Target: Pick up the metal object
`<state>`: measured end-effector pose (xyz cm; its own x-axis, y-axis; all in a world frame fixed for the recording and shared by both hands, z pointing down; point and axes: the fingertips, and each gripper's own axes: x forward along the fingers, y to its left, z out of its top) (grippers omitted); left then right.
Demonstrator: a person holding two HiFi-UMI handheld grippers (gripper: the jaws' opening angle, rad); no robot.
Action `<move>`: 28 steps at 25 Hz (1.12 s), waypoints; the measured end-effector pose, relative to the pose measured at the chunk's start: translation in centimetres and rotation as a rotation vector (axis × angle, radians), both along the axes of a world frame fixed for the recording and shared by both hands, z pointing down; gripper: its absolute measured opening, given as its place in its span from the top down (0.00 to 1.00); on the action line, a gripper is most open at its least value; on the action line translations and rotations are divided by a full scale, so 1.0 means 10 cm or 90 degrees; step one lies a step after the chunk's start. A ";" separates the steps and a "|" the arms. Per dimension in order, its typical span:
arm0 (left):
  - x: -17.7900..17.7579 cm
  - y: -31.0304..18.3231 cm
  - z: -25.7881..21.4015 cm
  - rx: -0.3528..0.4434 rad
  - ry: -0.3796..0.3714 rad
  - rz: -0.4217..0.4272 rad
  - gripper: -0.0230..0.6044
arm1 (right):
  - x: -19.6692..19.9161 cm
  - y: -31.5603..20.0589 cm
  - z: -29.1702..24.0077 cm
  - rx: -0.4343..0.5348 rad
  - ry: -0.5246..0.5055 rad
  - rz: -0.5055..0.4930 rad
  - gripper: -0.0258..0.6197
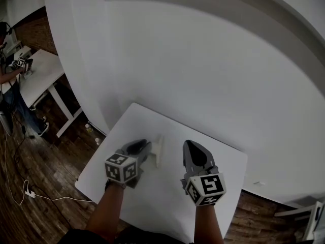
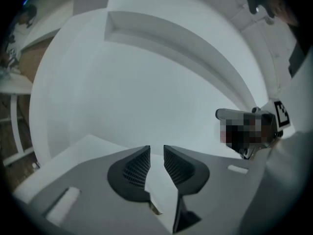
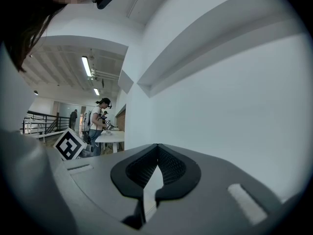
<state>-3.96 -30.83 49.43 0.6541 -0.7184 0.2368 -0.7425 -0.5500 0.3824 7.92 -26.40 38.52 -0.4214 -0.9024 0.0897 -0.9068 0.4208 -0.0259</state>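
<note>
Pinching at the metal object (image 1: 159, 151), the left gripper (image 1: 148, 146) is held low over the table (image 1: 218, 159), near its middle. In the left gripper view, the jaws of that gripper (image 2: 156, 155) are drawn in to a narrow slit. A pale flat face of the metal object (image 2: 161, 195) is seen wedged between the ribbed pads (image 2: 134, 168) and running back towards the camera. So the object is gripped, not lying loose. From the head view it is seen as a light, upright strip at the gripper's tip, over the table's centre and on the side nearer the right gripper (image 1: 190, 144).

Over to the right gripper: it is carried above the table too, just right of the object and clear of it. In its own view the jaws (image 3: 157, 148) are pressed tip to tip and nothing is held between them; only white is seen through the small opening behind the tips.

Both grippers are pointed away from the person, towards the white wall (image 1: 203, 60) beyond the table's far edge. Well off to the table's left, a second table (image 1: 43, 72) is caught, with a person (image 3: 100, 121) standing at it.
</note>
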 end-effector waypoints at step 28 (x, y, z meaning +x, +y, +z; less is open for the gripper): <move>0.21 -0.42 1.48 -0.408 0.160 0.024 0.85 | 0.03 -0.10 0.28 -0.053 0.023 0.018 0.94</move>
